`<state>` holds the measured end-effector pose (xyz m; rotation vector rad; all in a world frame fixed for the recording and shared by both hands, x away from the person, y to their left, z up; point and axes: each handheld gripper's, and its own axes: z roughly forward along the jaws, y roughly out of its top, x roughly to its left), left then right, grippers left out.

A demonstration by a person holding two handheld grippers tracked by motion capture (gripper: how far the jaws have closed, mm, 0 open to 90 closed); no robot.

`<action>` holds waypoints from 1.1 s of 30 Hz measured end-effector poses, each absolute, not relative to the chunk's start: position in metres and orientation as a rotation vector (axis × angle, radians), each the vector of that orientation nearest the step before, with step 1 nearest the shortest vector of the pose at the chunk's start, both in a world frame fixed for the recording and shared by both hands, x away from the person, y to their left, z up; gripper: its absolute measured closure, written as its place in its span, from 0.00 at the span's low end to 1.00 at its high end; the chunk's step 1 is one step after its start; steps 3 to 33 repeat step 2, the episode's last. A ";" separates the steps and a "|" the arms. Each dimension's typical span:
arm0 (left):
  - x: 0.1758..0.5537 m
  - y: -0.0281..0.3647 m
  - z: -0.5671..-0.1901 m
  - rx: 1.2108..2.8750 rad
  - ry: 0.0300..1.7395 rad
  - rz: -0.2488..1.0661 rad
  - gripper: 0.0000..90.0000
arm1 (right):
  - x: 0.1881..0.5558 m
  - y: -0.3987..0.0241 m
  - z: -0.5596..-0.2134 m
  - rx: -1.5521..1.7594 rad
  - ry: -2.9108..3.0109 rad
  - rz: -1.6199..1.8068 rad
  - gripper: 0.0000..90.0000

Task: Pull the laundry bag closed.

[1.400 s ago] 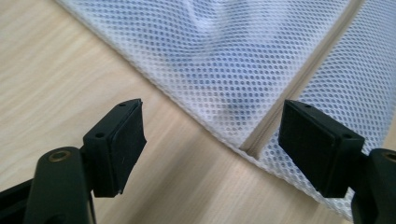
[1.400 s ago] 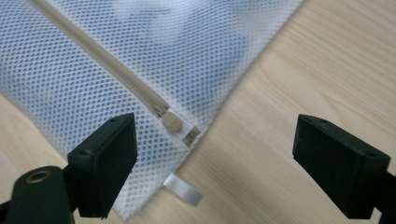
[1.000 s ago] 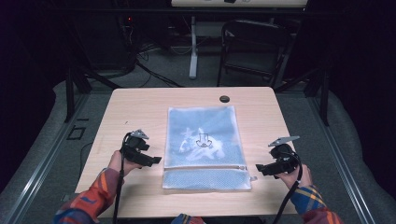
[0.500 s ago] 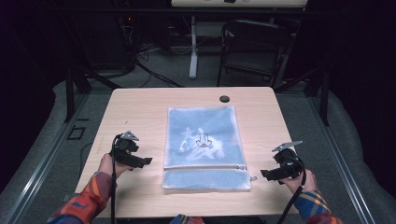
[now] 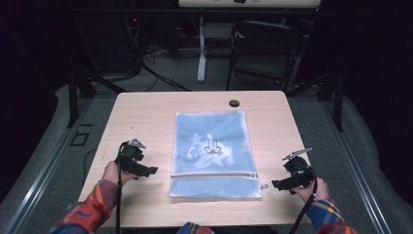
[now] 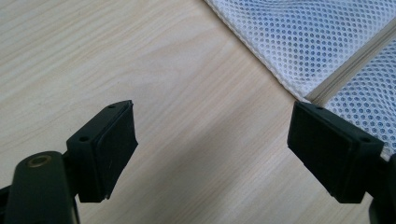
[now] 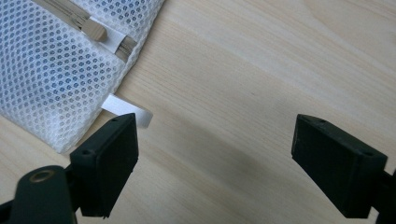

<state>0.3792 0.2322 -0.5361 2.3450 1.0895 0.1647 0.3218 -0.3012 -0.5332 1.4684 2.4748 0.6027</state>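
Observation:
A white mesh zip bag (image 5: pixel 212 146) with a pale blue garment inside lies flat in the middle of the wooden table (image 5: pixel 141 117), its zipper running across near the front end. My left gripper (image 5: pixel 150 171) rests just left of the bag's front corner, jaws open over bare wood (image 6: pixel 212 126), with the bag's mesh (image 6: pixel 303 42) at the upper right of the left gripper view. My right gripper (image 5: pixel 276 184) sits just right of the bag's other front corner, open (image 7: pixel 215 135) over bare wood. The mesh corner (image 7: pixel 60 70) and a small white tag (image 7: pixel 127 108) lie by its left jaw.
A small black round grommet (image 5: pixel 234 103) sits near the table's far edge. Behind the table stand a dark chair (image 5: pixel 263 48) and a white table leg (image 5: pixel 201 53). Bare wood runs along both sides of the bag.
Both grippers have drawn slightly outward from the bag and toward the near edge of the table. The bag has not moved.

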 end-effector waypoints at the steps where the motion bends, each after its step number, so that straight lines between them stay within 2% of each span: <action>1: 0.380 0.232 -0.536 2.346 1.088 0.162 0.17 | 0.322 -0.301 -0.533 1.464 2.475 0.603 0.16; 33: 0.380 0.233 -0.536 2.347 1.084 0.163 0.17 | 0.322 -0.301 -0.532 1.462 2.475 0.603 0.16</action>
